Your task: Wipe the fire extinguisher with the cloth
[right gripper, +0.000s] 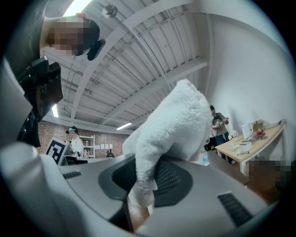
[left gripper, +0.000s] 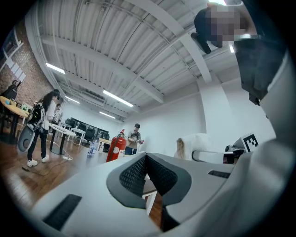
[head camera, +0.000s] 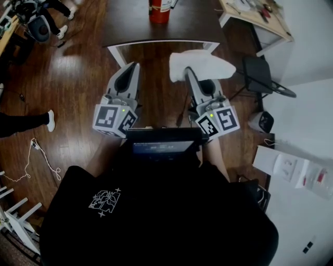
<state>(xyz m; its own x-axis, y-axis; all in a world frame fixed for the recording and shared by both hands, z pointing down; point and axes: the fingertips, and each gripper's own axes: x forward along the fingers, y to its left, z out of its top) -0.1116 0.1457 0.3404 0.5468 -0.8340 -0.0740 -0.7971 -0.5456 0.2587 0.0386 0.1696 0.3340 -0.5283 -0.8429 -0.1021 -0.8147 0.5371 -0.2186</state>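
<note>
The red fire extinguisher (head camera: pixel 159 11) stands on a dark table (head camera: pixel 130 26) at the top of the head view; in the left gripper view the extinguisher (left gripper: pixel 115 147) shows far off beyond the jaws. My right gripper (head camera: pixel 188 72) is shut on a fluffy white cloth (head camera: pixel 200 65), which bulges out over its tips. The cloth (right gripper: pixel 171 134) fills the middle of the right gripper view, pinched between the dark pads. My left gripper (head camera: pixel 128 70) is shut with nothing in it, short of the table's near edge. Both grippers tilt upward.
A white table frame (head camera: pixel 162 44) edges the dark table just ahead of the grippers. A black folding chair (head camera: pixel 260 75) stands at the right, a light wooden bench (head camera: pixel 255 15) at the upper right. People stand farther back in the room (left gripper: pixel 135 139). Cables lie on the wooden floor at left (head camera: pixel 36 156).
</note>
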